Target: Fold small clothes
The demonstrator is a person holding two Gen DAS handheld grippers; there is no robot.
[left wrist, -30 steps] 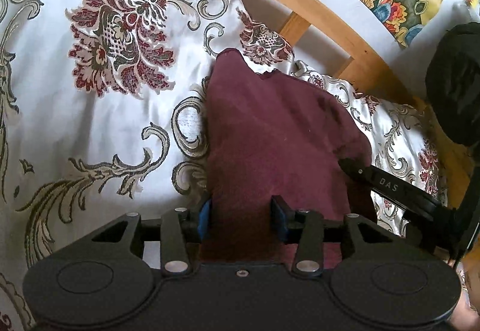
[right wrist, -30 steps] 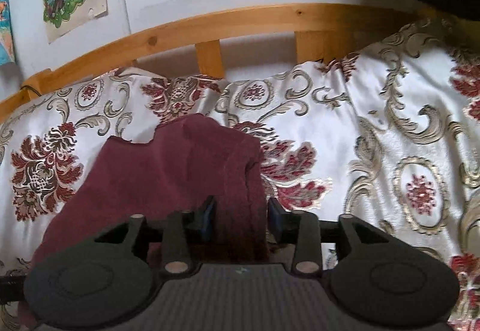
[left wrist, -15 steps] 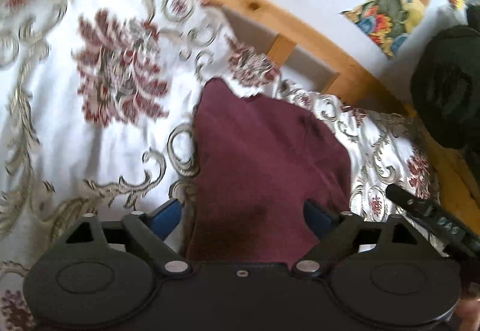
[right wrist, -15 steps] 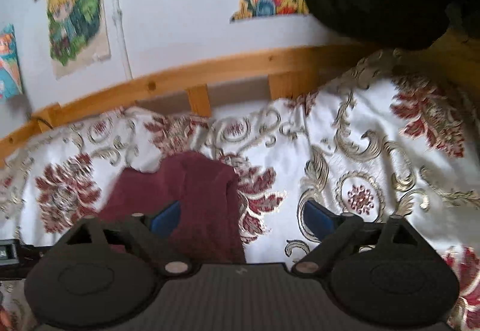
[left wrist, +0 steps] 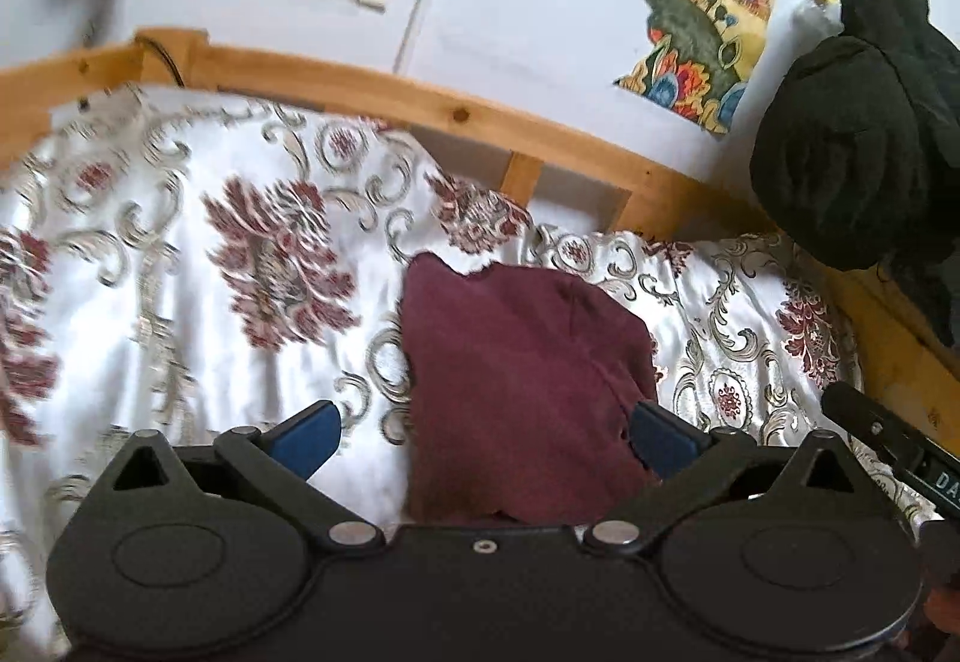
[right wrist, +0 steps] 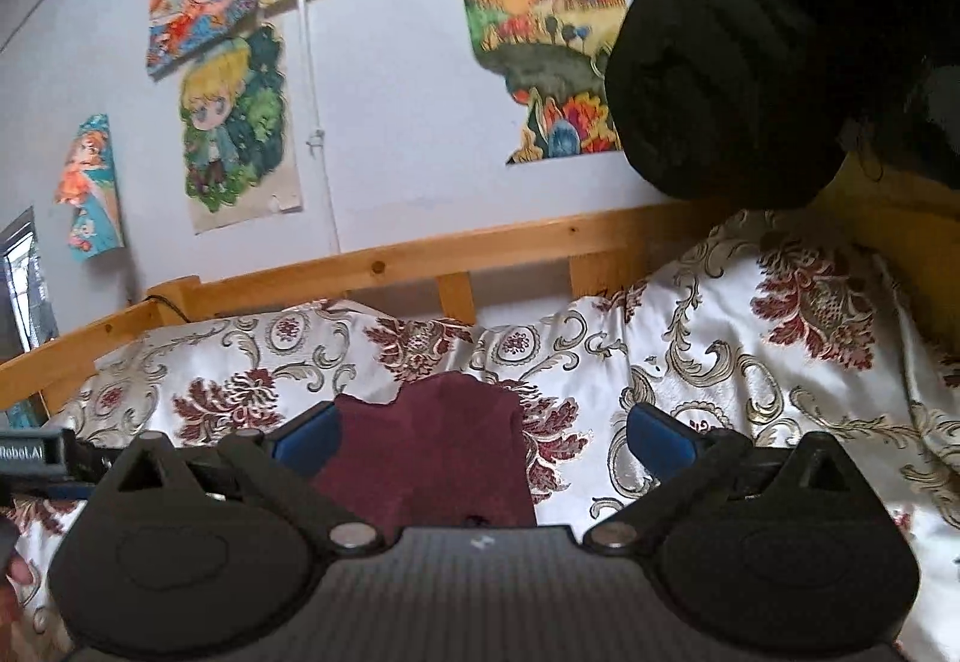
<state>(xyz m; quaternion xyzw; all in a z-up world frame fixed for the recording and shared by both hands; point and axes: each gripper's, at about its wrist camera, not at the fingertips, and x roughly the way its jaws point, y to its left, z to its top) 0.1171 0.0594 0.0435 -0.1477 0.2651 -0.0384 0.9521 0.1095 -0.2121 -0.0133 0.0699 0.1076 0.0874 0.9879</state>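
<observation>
Soft maroon knit garment (left wrist: 522, 392) lying flat-ish on the shiny cream bedspread with red floral and gold scroll print (left wrist: 180, 272), near the wooden bed rail (left wrist: 372, 92), apparently already folded into a narrow rectangle. Looks light and floppy, zero stiffness, probably slides easily on that satin, so expect it to drag and bunch rather than stay put. Left gripper (left wrist: 483, 437) jaws just opened wide, nothing pinched, cloth simply below and between. Right gripper (right wrist: 483, 437) same deal, jaws just opened wide and empty. Best to pinch at the near corners or along a doubled edge, both layers together, never mid-panel
</observation>
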